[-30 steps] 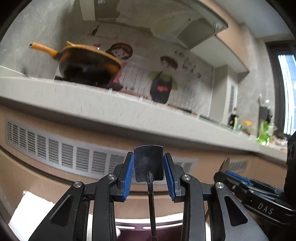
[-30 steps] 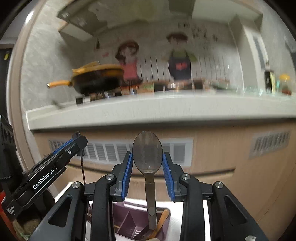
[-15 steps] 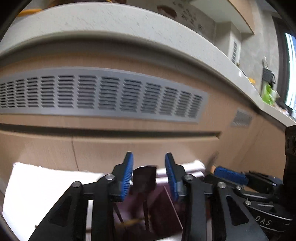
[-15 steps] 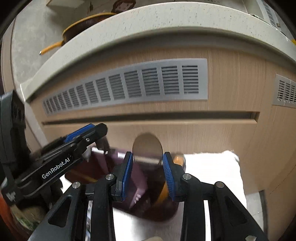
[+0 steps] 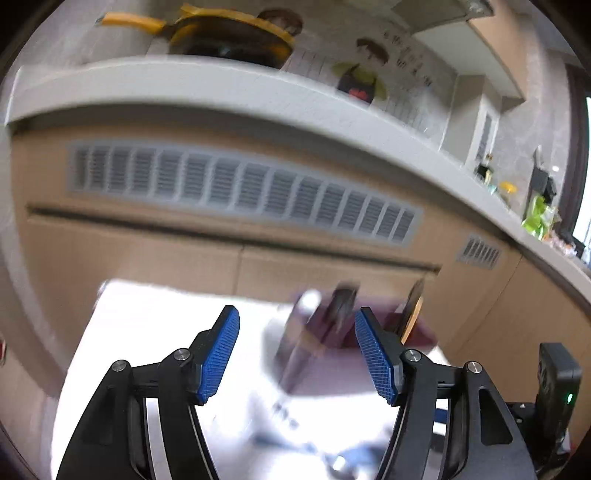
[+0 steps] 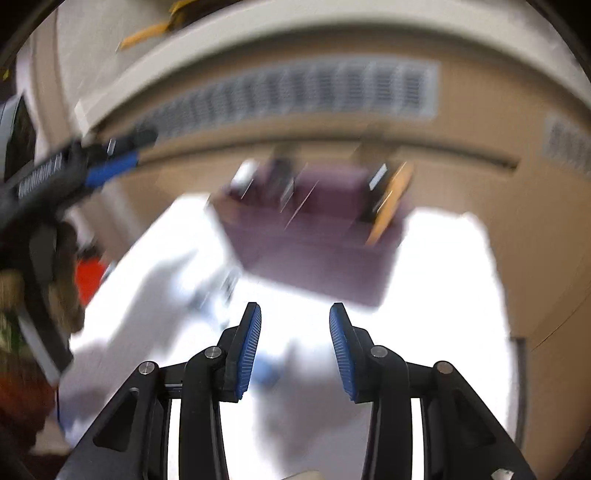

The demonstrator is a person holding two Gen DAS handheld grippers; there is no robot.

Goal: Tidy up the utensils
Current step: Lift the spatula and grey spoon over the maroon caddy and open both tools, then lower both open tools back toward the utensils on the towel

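Left gripper point(image 5: 297, 354): we see its jaws spread, just been opening, nothing between the blue pads.
Right gripper point(image 6: 295, 347): we note jaws apart, likewise just been opening, nothing pinched.
Utensil holder point(image 6: 314, 240): purple, compartmented, standing on the white bench point(image 6: 443, 295) ahead of both grippers, near the wooden cabinet front point(image 5: 147, 258).
Utensils: we make out a dark spatula point(image 5: 341, 299) and a wooden-handled piece point(image 6: 391, 199) upright in the holder; which compartment each occupies we cannot tell through the blur.
Background: yellow pan point(image 5: 221, 33) on the upper counter.
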